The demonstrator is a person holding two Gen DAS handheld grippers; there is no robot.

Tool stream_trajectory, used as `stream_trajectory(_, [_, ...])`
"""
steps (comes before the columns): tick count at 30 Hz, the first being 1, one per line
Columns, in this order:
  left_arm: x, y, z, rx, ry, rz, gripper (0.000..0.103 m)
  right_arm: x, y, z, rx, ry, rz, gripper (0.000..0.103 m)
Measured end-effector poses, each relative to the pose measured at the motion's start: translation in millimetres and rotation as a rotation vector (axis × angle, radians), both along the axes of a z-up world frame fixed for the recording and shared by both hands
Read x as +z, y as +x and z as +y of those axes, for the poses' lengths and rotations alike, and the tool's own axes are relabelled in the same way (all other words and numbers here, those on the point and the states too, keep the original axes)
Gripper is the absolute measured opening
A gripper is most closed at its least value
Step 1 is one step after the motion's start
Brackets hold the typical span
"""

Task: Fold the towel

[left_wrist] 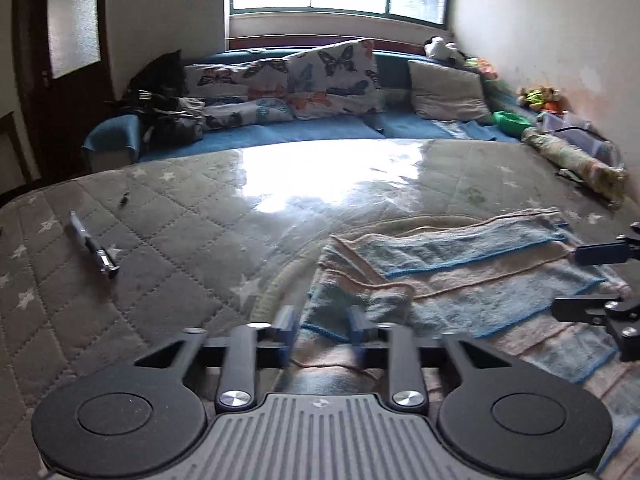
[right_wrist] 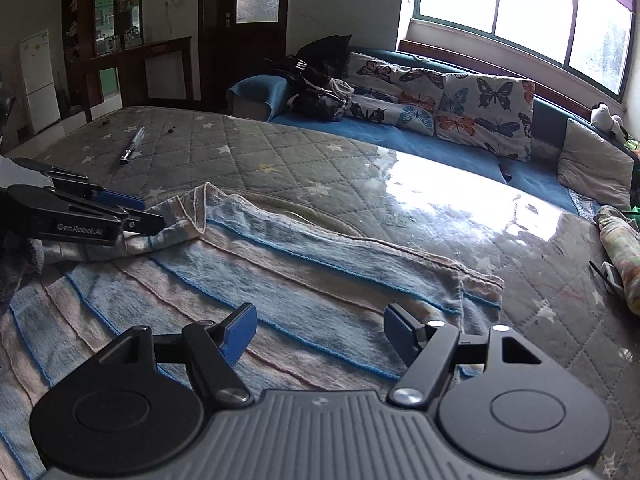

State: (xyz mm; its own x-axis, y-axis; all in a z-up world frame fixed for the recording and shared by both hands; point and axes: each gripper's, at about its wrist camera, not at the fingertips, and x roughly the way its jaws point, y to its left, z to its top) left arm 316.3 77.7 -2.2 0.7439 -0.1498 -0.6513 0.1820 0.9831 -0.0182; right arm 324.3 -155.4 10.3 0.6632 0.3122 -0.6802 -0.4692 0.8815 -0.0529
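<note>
A blue-and-pink striped towel (left_wrist: pixel 460 272) (right_wrist: pixel 300 272) lies on the quilted star mattress (left_wrist: pixel 160 220), its far edge folded back over itself into a long band. My left gripper (left_wrist: pixel 321 322) is open at the towel's left end, and the folded corner sits between its fingers. From the right wrist view the left gripper (right_wrist: pixel 148 212) shows at the left edge, with that rumpled corner at its tips. My right gripper (right_wrist: pixel 320 332) is wide open low over the towel's near part, holding nothing. It also shows as two fingers at the right edge, the right gripper (left_wrist: pixel 568 280).
A pen (left_wrist: pixel 96 252) (right_wrist: pixel 132 146) lies on the mattress to the left. A rolled patterned cloth (left_wrist: pixel 576 160) (right_wrist: pixel 620 248) sits at the right edge. A blue sofa with butterfly cushions (left_wrist: pixel 332 76) (right_wrist: pixel 480 108) runs behind the mattress under the window.
</note>
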Motion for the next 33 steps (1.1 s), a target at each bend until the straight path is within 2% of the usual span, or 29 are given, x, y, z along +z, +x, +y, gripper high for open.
stream_trajectory(3, [3, -5, 6, 0.01, 0.01, -0.027, 0.005, -1, 0, -3, -0.01, 0.003, 0.001, 0.072])
stream_trajectory(7, [14, -10, 14, 0.068, 0.063, -0.109, 0.003, 0, -1, -6, -0.016, 0.005, -0.007, 0.072])
stream_trajectory(10, [24, -7, 27, 0.121, 0.076, -0.15, 0.002, 1, 0, -8, -0.029, 0.003, -0.013, 0.072])
stream_trajectory(11, [26, -6, 32, 0.132, 0.066, -0.153, 0.002, 1, 1, -10, -0.035, 0.003, -0.012, 0.072])
stream_trajectory(14, [26, -3, 41, 0.079, -0.05, -0.092, 0.003, -1, 3, -12, -0.045, 0.006, -0.01, 0.072])
stream_trajectory(18, [18, -4, 21, 0.003, -0.039, -0.068, 0.006, -2, 4, -12, -0.048, 0.007, -0.005, 0.072])
stream_trajectory(19, [16, -3, 16, -0.013, -0.032, -0.065, 0.008, -2, 4, -12, -0.047, 0.007, -0.005, 0.072])
stream_trajectory(20, [14, -3, 11, -0.027, -0.024, -0.062, 0.013, -3, 3, -11, -0.045, 0.007, -0.004, 0.072])
stream_trajectory(23, [8, 0, 0, -0.022, 0.024, -0.056, 0.046, -3, 3, -10, -0.041, 0.004, -0.004, 0.072])
stream_trajectory(25, [6, 2, -1, -0.018, 0.042, -0.059, 0.048, -3, 2, -11, -0.041, 0.005, -0.004, 0.072])
stream_trajectory(28, [3, 6, -3, -0.033, 0.04, -0.045, 0.046, -3, 3, -12, -0.045, 0.005, -0.003, 0.072])
stream_trajectory(30, [1, 10, -2, -0.04, 0.021, -0.028, 0.021, -4, 3, -13, -0.049, 0.006, 0.0, 0.072])
stream_trajectory(33, [3, 8, 0, -0.034, 0.025, -0.044, 0.008, -4, 2, -16, -0.053, 0.008, 0.0, 0.072])
